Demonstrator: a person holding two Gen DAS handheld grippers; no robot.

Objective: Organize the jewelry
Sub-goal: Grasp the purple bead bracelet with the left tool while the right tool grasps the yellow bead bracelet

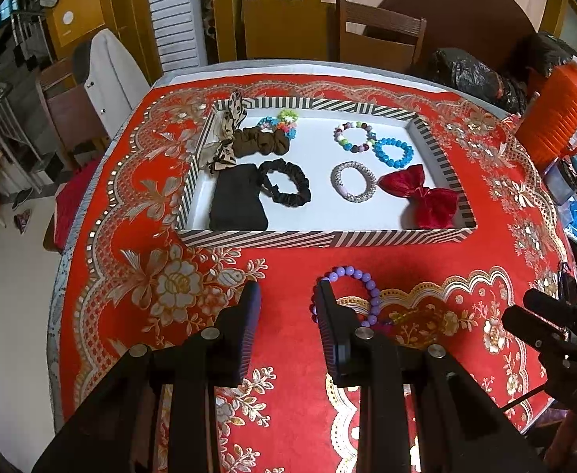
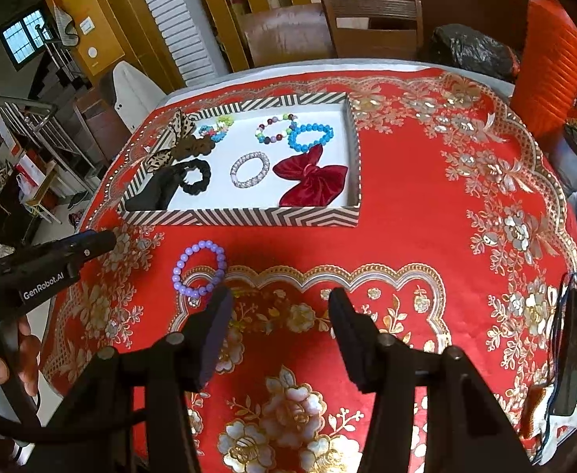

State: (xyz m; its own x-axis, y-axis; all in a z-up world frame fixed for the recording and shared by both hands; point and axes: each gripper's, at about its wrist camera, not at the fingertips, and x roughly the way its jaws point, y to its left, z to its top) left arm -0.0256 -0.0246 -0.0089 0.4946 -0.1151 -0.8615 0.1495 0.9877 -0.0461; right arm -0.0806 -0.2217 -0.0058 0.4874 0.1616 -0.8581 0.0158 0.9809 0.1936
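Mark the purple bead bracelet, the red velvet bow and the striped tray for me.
purple bead bracelet (image 2: 200,272): right wrist view, on its lower-left beads.
red velvet bow (image 2: 311,181): right wrist view, at its centre knot.
striped tray (image 2: 249,216): right wrist view, on its near outer wall.

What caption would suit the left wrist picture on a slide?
Open left fingers hover over a red tablecloth beside a purple bracelet, with the striped tray of jewelry beyond.

Five bracelets (image 1: 354,293), three scrunchies (image 1: 285,182), two bows (image 1: 422,196)

Even, bright indoor light, soft shadows, sharp centre, strong fisheye bending and dark vignette at edges.
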